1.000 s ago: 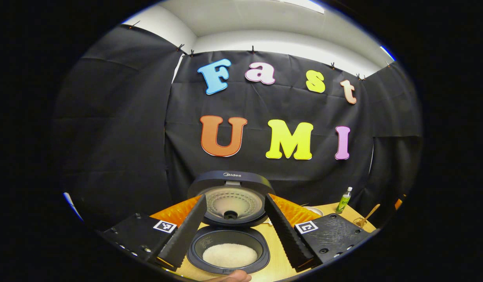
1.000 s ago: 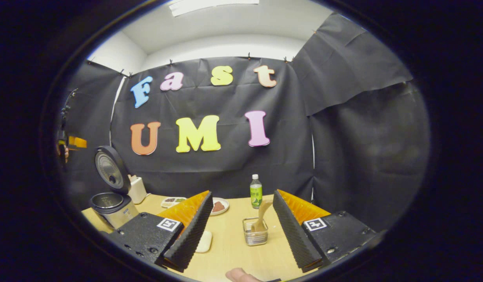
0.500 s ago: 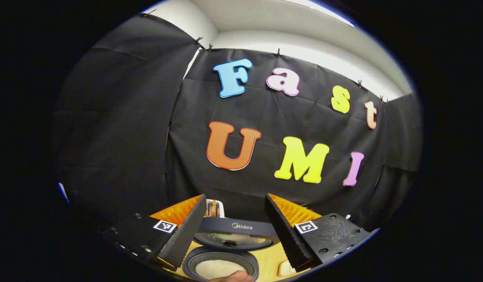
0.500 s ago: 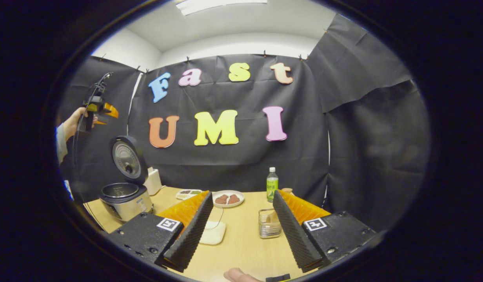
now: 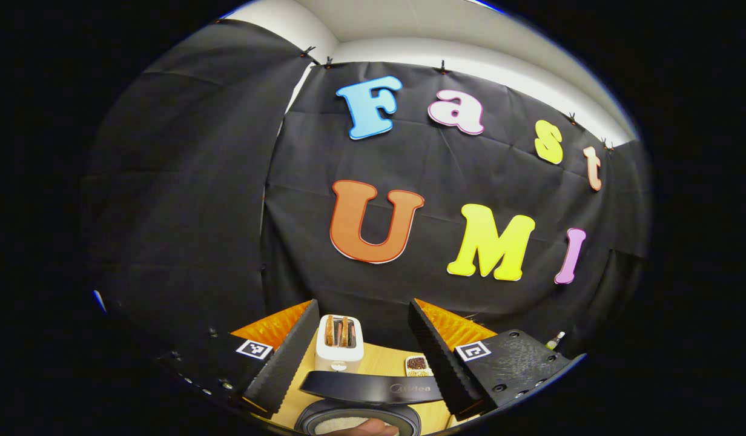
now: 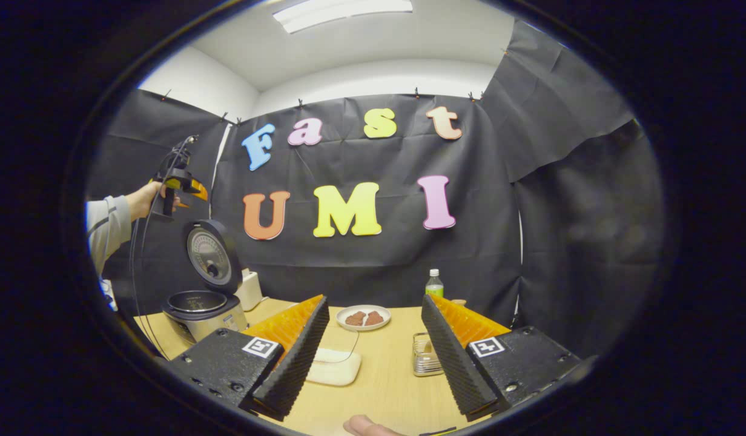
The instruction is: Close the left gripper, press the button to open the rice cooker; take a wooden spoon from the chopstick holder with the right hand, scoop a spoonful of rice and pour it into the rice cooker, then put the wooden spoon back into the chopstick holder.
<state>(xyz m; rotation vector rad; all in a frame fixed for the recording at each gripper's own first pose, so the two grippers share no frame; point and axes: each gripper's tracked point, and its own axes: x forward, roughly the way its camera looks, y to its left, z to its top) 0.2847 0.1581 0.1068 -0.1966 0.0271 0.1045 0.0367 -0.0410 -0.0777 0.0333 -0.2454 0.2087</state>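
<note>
Seen from the right gripper view, the rice cooker (image 6: 203, 312) stands at the left end of the table (image 6: 385, 381) with its lid (image 6: 212, 257) raised upright. Just behind the cooker sits a white toaster (image 6: 250, 289). To the cooker's right lie a white block (image 6: 333, 366), a plate (image 6: 364, 318) of brown food, a green-labelled bottle (image 6: 434, 283) and the wire chopstick holder (image 6: 426, 357) — the holder is partly hidden behind one finger of the right gripper (image 6: 376, 357), whose jaws stand wide apart and empty. What the holder contains cannot be made out.

Above the cooker a sleeved hand (image 6: 146, 200) holds the left gripper (image 6: 191, 188) well clear of the lid.

In the left gripper view that gripper (image 5: 364, 357) is also spread wide with nothing between its fingers. Below it lies the cooker's lid edge (image 5: 370, 387), bearing small brand lettering too blurred to read surely, and the pot with white rice (image 5: 336, 427) — beyond stand the toaster (image 5: 339, 342) and a small divided dish (image 5: 416, 365).
</note>
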